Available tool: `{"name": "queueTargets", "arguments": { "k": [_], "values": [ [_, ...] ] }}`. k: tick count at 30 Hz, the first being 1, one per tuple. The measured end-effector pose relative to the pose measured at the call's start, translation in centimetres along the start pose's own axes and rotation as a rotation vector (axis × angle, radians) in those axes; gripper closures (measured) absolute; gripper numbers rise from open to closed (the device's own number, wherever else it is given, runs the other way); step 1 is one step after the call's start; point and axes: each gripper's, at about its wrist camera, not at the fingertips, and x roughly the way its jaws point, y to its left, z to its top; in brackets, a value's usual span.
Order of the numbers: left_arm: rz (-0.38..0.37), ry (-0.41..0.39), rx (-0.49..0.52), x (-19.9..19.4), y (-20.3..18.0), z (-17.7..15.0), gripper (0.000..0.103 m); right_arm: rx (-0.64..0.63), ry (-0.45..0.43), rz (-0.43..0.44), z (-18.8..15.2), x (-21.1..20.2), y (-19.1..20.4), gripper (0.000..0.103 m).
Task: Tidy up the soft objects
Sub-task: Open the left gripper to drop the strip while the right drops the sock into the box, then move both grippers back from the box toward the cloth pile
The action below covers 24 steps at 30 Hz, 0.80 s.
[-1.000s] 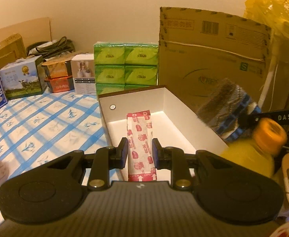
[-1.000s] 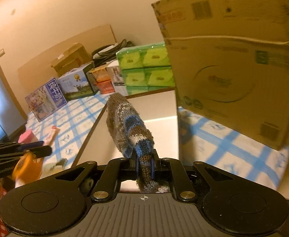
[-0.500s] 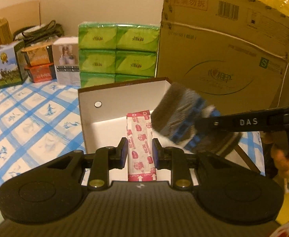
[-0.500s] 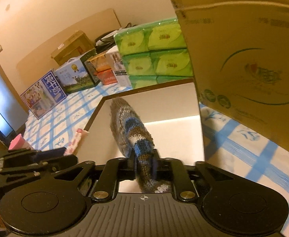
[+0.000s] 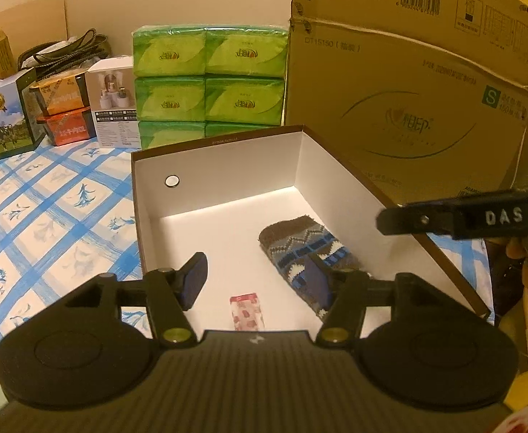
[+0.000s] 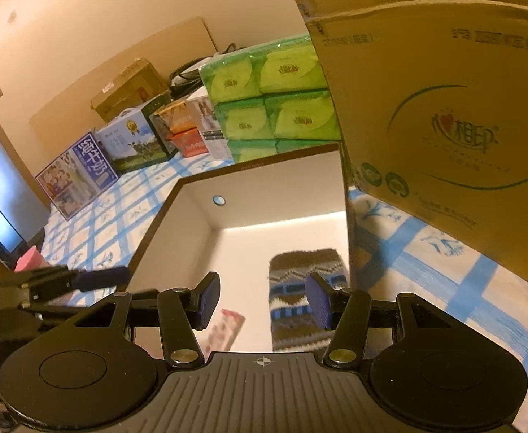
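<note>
Surroundings: we see a big cardboard carton (image 5: 408, 108) at the upper right of the left wrist view, standing just behind the white box (image 5: 227, 166); stacked green tissue packs (image 5: 209, 75) sit behind the box at upper centre, and small printed cartons (image 5: 0, 119) line the upper left.
Surface: the blue-checked cloth (image 5: 47, 209) carries all of it.
In the way: in the right wrist view the carton fills the upper right and overhangs the box's right wall; the box's near rim lies under both tools.
Knitted sock (image 5: 300, 249): it lies flat on the box floor, right of centre, close to the right wall, touching neither tool.
Red-printed packet (image 5: 247, 310): it lies on the box floor at lower centre, just left of the sock and apart from it.
Left gripper (image 5: 256, 281): our jaws are spreading, with the packet seen below the gap and no pad on it.
Right gripper (image 6: 264, 301): our jaws are spreading over the box, nothing pinched; sock and packet show beneath them.
Other tool: the right gripper's arm crosses the right edge of the left wrist view, above the box's right wall.
</note>
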Motion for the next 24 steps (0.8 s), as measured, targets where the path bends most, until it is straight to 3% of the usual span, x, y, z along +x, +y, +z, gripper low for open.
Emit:
{"name": "queueTargets", "arguments": {
  "k": [13,24],
  "values": [
    [0.055,-0.009,-0.072,-8.4,2.1,-2.3,0.046,0.098,-0.066,-0.078,-3.0,-7.9,-1.1,0.050],
    [0.122,-0.032,-0.172,-19.7,4.0,-8.3,0.046,0.145,-0.133,-0.110,-9.2,-16.3,2.5,0.050]
  ]
}}
